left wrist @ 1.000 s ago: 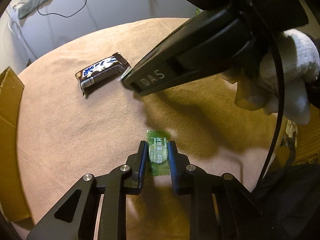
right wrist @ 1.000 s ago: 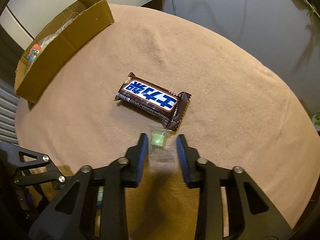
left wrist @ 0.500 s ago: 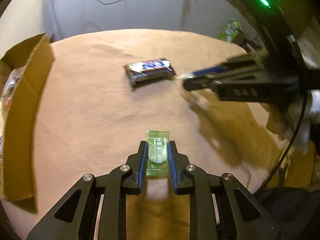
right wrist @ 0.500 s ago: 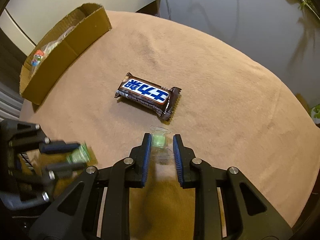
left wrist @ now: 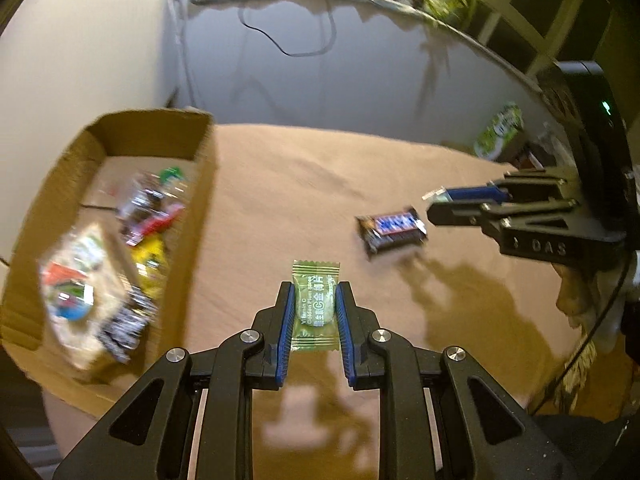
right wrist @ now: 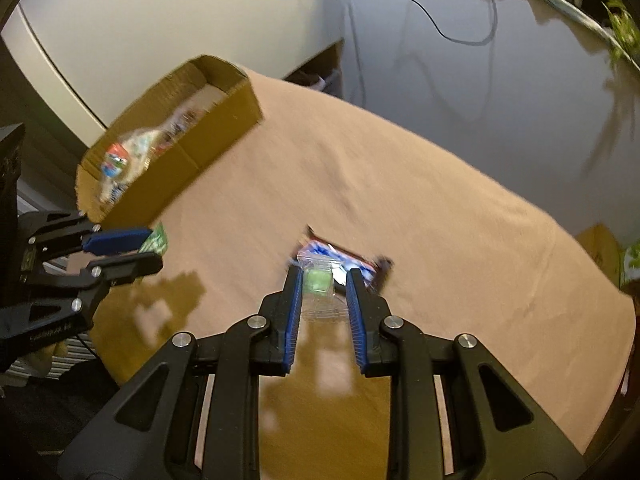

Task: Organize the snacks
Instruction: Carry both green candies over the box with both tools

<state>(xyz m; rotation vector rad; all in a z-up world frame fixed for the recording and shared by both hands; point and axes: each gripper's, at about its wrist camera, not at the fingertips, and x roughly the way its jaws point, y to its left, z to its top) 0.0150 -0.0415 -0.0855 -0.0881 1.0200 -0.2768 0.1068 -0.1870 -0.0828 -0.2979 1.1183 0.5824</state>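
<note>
I've lifted both clamped sweets, green candy left, clear-wrapped one right, off the cloth toward the snack-filled cardboard box.

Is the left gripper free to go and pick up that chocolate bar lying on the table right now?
Probably not yet. The left gripper is shut on a green candy, so its jaws are occupied. The chocolate bar lies uncovered on the table, though the right gripper hovers beside it.

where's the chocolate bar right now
The chocolate bar lies on the tan tablecloth, right of centre in the left wrist view, just below the right claw, far from the cardboard box.
</note>
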